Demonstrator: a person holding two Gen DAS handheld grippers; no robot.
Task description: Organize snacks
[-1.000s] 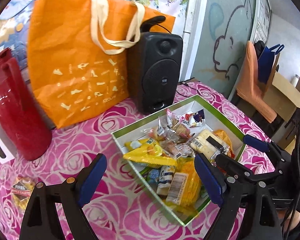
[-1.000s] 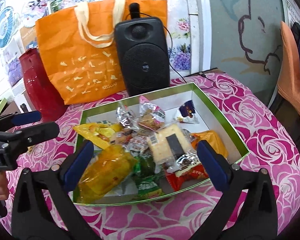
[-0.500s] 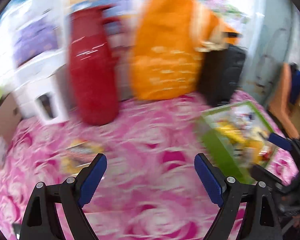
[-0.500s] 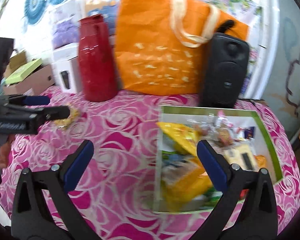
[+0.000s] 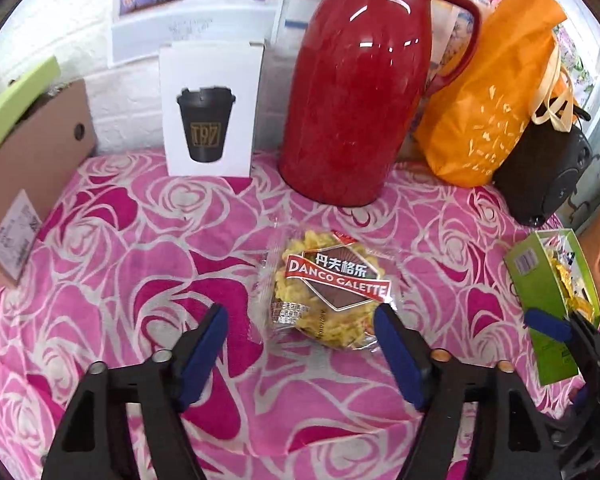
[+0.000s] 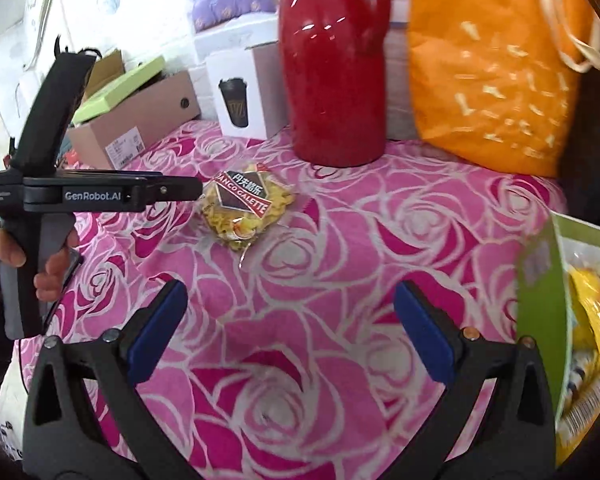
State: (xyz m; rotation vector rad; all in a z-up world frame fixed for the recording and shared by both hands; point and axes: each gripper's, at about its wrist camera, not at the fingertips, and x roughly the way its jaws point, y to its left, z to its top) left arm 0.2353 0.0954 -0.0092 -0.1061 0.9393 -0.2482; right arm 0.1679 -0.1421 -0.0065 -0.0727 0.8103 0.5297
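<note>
The galette packet [image 5: 329,289] lies flat on the rose-patterned worktop [image 5: 140,264] in front of the red jug [image 5: 360,92], just ahead of the left hand-held gripper [image 5: 300,344], whose jaws stand wide apart and empty. It looks light, its clear wrapper slippery and the pastry brittle, so a gentle pinch across the wrapper's crimped edge would suit best. A second ago both hand-held grippers faced the green snack box [image 6: 548,280]; the left has since swung to the packet, and the right hand-held gripper [image 6: 290,334] is likewise open.
</note>
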